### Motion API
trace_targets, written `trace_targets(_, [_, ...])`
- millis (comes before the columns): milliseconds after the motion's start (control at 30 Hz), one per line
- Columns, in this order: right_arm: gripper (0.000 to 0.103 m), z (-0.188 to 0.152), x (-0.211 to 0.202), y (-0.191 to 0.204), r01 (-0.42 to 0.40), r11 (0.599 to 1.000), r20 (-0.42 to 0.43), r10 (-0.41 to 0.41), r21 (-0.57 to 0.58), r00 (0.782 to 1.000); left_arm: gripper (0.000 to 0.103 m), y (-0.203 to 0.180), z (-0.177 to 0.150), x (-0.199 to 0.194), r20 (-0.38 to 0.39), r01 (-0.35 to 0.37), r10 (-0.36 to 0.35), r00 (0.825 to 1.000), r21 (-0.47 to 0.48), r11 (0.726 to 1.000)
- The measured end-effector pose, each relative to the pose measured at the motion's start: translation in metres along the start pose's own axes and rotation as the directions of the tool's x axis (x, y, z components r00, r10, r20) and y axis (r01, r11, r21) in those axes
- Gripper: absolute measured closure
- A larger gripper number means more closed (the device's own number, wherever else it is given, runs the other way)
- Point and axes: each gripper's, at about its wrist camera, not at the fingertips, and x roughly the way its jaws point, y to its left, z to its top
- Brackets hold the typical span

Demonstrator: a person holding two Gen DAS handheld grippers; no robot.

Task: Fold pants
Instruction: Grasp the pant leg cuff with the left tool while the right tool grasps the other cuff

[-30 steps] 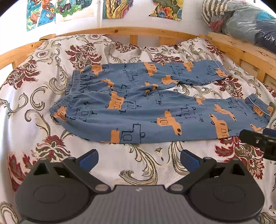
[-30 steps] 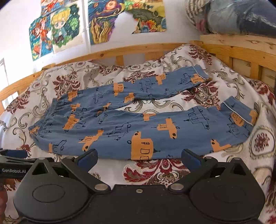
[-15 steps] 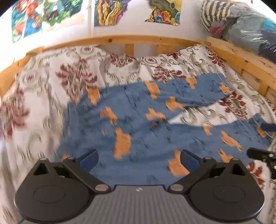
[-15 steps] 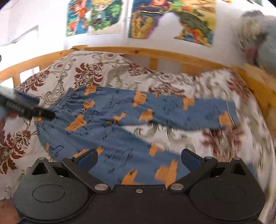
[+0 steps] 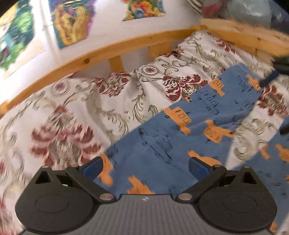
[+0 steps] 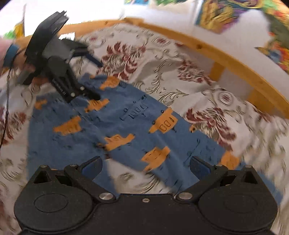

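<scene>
Blue pants [image 5: 162,137] with orange vehicle prints lie flat on the floral bedspread [image 5: 75,112]. My left gripper [image 5: 145,167] is open and empty, low over the pants near the waistband end. In the right wrist view the pants [image 6: 126,123] run from upper left to lower right. My right gripper [image 6: 146,167] is open and empty over the far leg. The left gripper also shows in the right wrist view [image 6: 95,79], open over the waistband corner. A blurred part of the right gripper shows at the right edge of the left wrist view [image 5: 271,77].
A wooden bed rail [image 5: 126,45] runs along the far side, with posters [image 5: 72,23] on the white wall behind. Bundled bedding [image 5: 243,10] lies on the wooden ledge at the top right. Both views are motion blurred.
Both grippers have swung in from the near edge of the bed, over and close to the pants. The left one now sits at the waistband end, the right over the far leg. Both stay open.
</scene>
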Motion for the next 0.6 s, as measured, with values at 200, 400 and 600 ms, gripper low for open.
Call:
trace_targets(200, [0.010,0.025,0.064,-0.050,0.012,0.990,-0.078,-0.024,-0.143,0.997,0.000,0.014,0.029,0.061,-0.031,0.055,-0.051,0.998,0.132,0.990])
trace_targets(400, [0.021,0.045,0.103,-0.093,-0.019,0.988,-0.139,-0.002,-0.152,0.990,0.002,0.037,0.046,0.107,-0.098,0.130,-0.120,0.988,0.102,0.986])
trace_targets(600, [0.037,0.050,0.138,-0.114,-0.018,0.986,-0.219,-0.019,-0.166,0.976,0.017,0.053,0.050,0.134,-0.163,0.218,-0.204,0.965,0.074,0.973])
